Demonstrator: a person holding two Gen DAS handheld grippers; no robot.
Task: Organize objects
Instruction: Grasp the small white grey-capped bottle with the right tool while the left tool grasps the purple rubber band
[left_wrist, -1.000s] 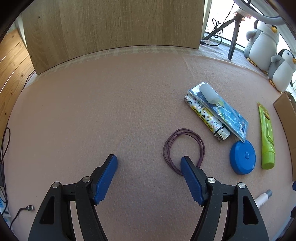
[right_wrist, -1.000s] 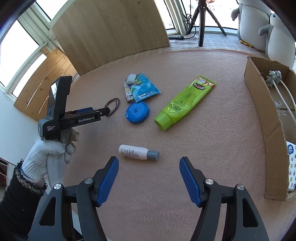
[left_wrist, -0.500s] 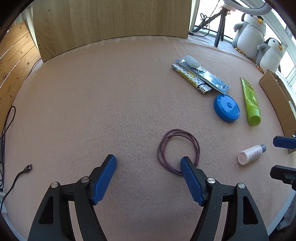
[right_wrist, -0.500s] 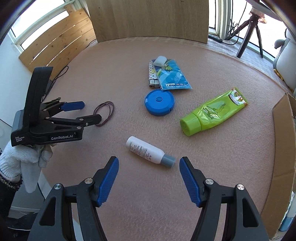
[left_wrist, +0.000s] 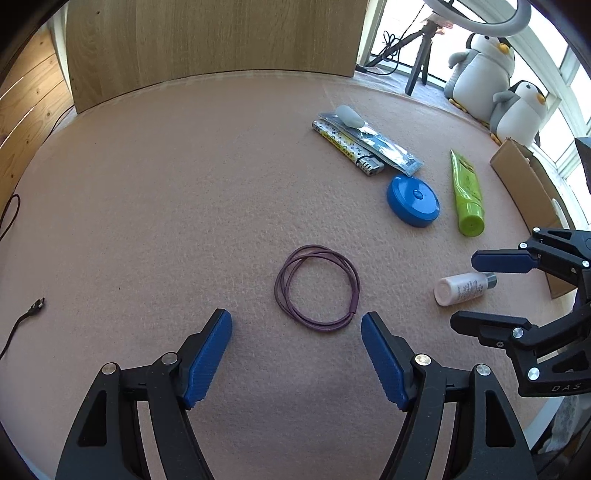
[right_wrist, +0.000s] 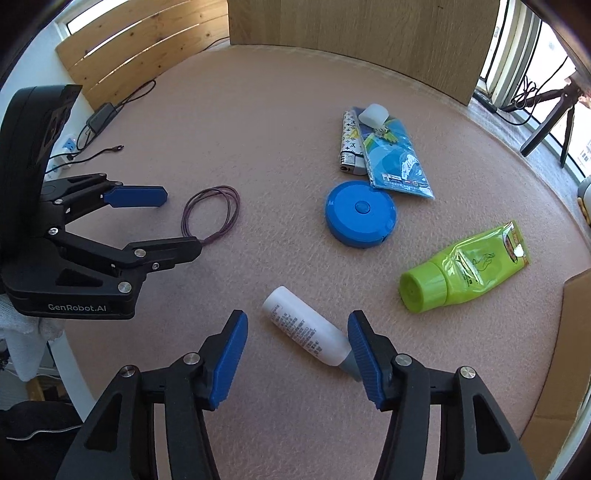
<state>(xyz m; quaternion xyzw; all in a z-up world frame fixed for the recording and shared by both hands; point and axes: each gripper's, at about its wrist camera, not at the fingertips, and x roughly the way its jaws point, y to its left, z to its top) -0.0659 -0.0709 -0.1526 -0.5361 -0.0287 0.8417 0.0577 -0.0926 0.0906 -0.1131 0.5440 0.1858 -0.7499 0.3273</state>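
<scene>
Both grippers hang spread wide over the pink felt table (left_wrist: 147, 184), holding nothing: the left gripper (left_wrist: 295, 325) sits just short of the purple cord loop (left_wrist: 317, 288), while the right gripper (right_wrist: 297, 325) straddles the small white bottle (right_wrist: 304, 326), grey cap by its right finger, not clamped. Farther out lie the blue round case (right_wrist: 360, 214), the patterned lighter (right_wrist: 347, 142) beside the blue packet (right_wrist: 395, 158), and the green tube (right_wrist: 461, 273) to the right, near the cardboard box (left_wrist: 524, 177).
</scene>
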